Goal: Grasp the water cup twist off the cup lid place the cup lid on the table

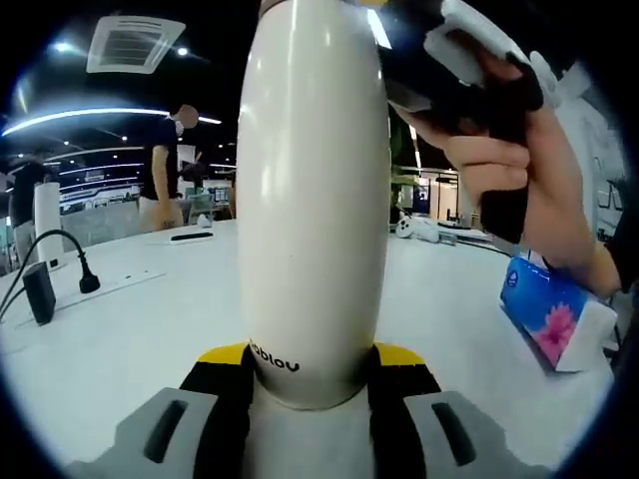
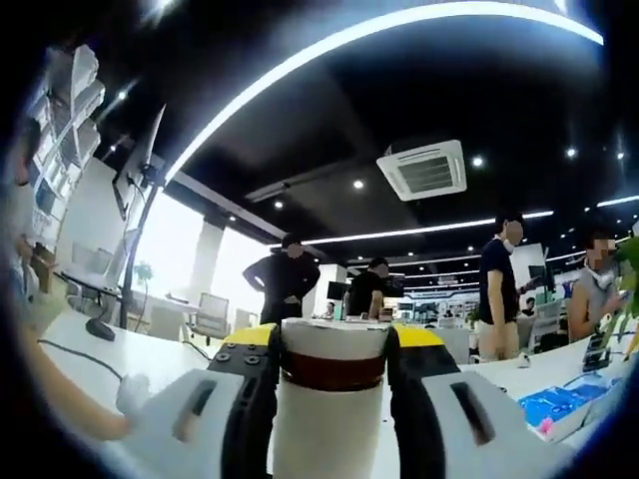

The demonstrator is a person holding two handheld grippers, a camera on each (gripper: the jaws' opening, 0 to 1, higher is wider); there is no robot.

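Observation:
A tall cream water cup stands upright between the jaws of my left gripper, which is shut on its lower body just above the white table. My right gripper, held by a hand, comes in at the upper right by the cup's top end, which runs out of that view. In the right gripper view my right gripper is shut on the cup lid, a cream cap above a brown band, with the cup body below. Whether the lid is loose I cannot tell.
A blue tissue pack lies on the table to the right, also visible as the blue pack. A black plug and cable sit at the left. Several people stand in the office behind.

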